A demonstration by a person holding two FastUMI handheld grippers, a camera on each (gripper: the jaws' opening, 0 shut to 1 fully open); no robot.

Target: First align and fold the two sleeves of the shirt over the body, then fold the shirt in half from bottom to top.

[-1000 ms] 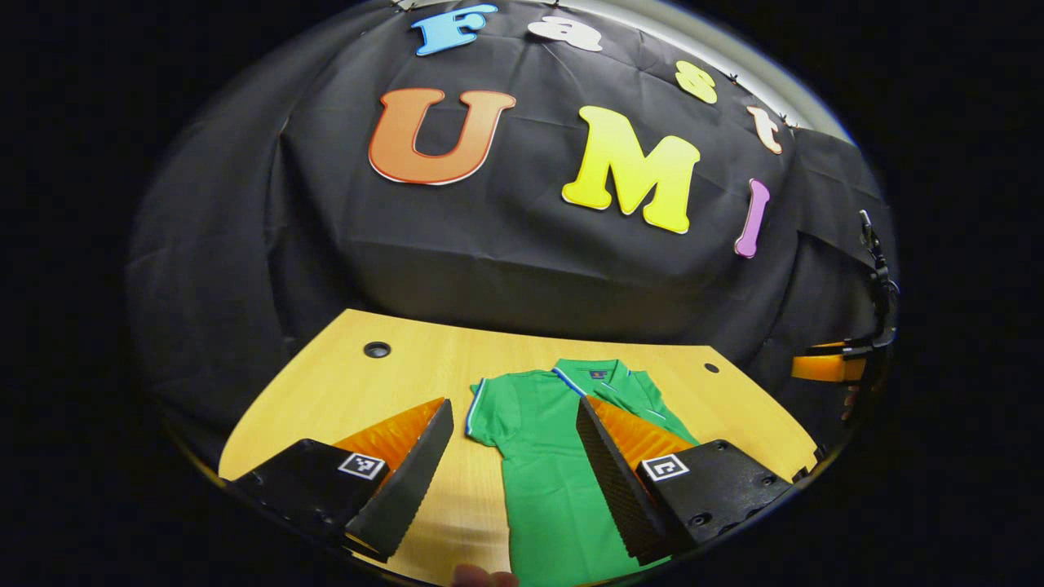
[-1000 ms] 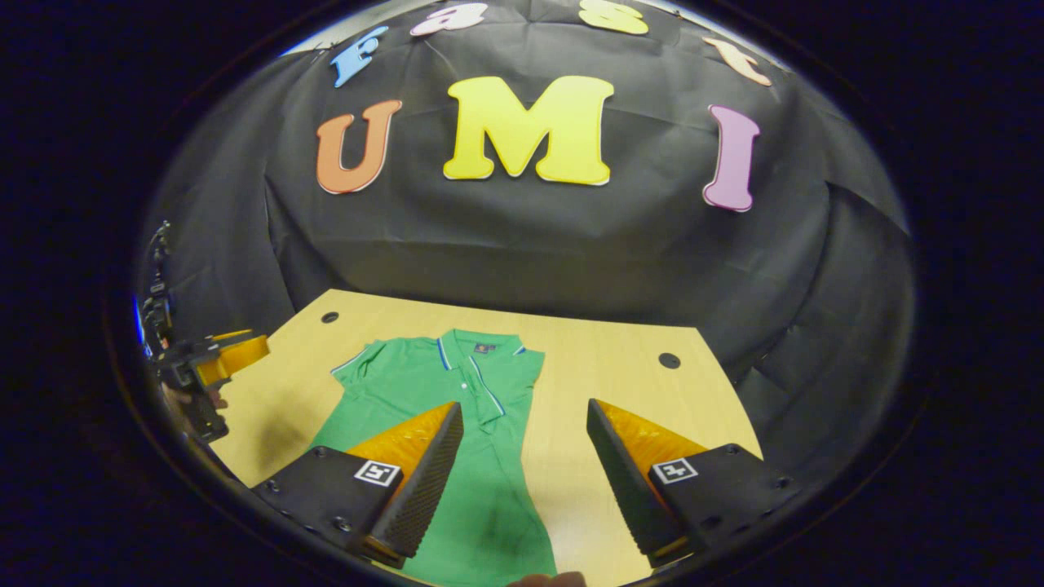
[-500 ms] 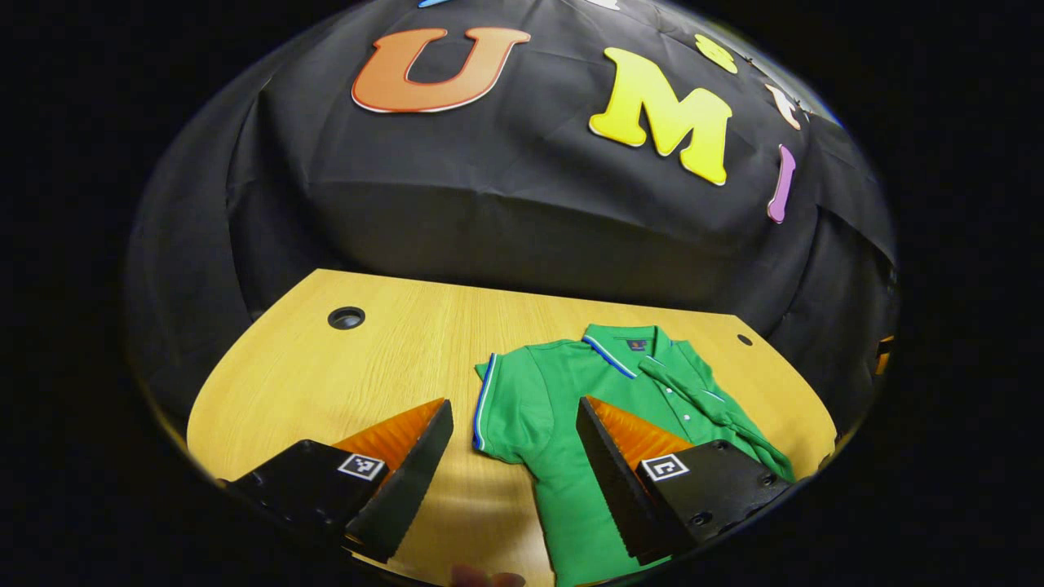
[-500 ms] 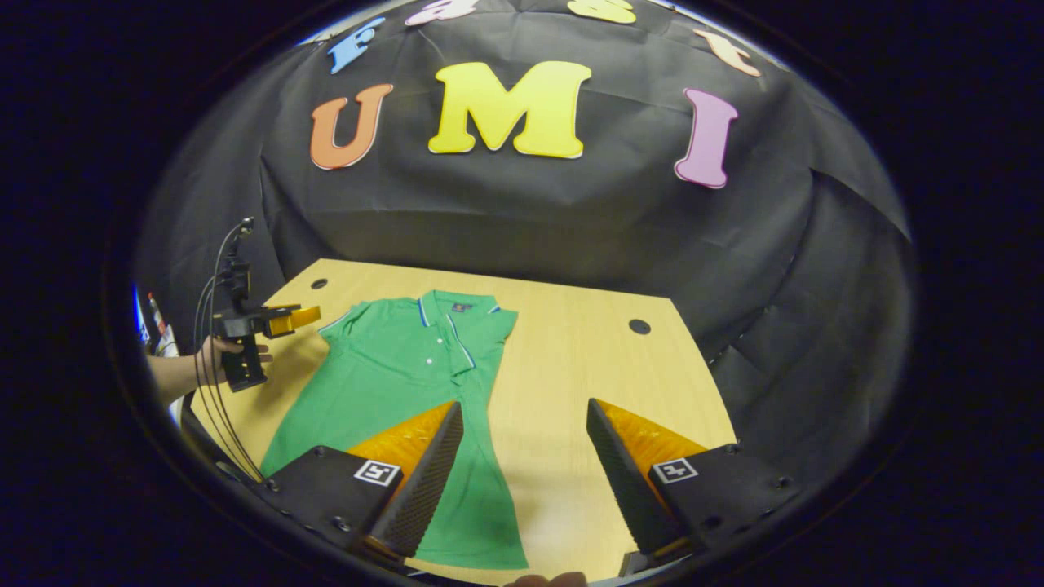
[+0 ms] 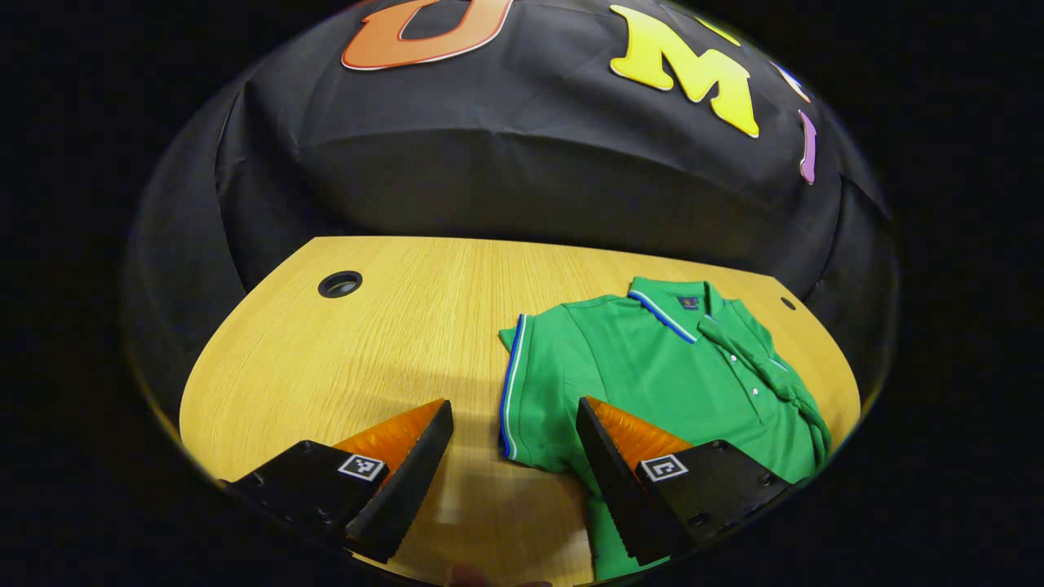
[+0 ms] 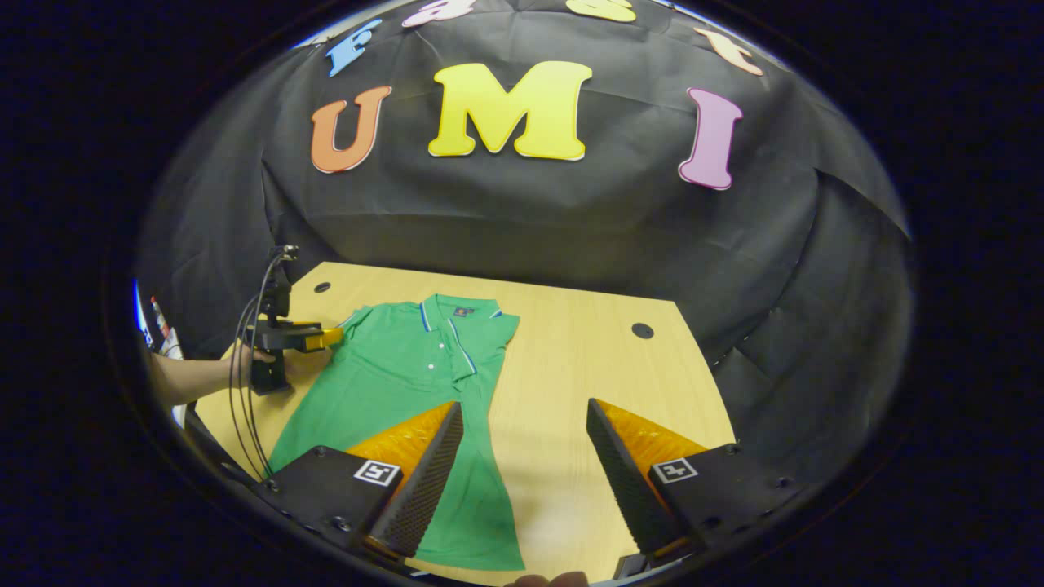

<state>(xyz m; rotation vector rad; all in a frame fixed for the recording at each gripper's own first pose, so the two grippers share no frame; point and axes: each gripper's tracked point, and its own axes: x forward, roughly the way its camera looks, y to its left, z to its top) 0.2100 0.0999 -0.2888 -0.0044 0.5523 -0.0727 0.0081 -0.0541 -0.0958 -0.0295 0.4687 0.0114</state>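
Observation:
A green polo shirt [image 5: 652,367] with blue-and-white trim lies flat on the wooden table [image 5: 391,342], collar toward the black wall. Its near short sleeve [image 5: 530,391] is spread out sideways. The other sleeve [image 5: 767,367] lies folded over the body beside the buttons. My left gripper [image 5: 514,403] is open, low over the table, with the spread sleeve's cuff between its fingertips. In the right gripper view the shirt [image 6: 383,383] is at the left, and the left gripper [image 6: 326,336] hovers at that sleeve. My right gripper [image 6: 524,404] is open above bare table beside the shirt's straight folded edge.
The table has round cable holes [image 5: 340,284] [image 6: 643,330] near its back corners. A person's hand [image 6: 245,359] holds the left gripper, and cables [image 6: 245,408] hang from it past the table's left edge. Black cloth closes the booth behind and beside the table.
My left gripper has come down and forward to the spread sleeve, which now lies between its fingers. The right gripper drew back earlier and has barely moved since. Both stay open.

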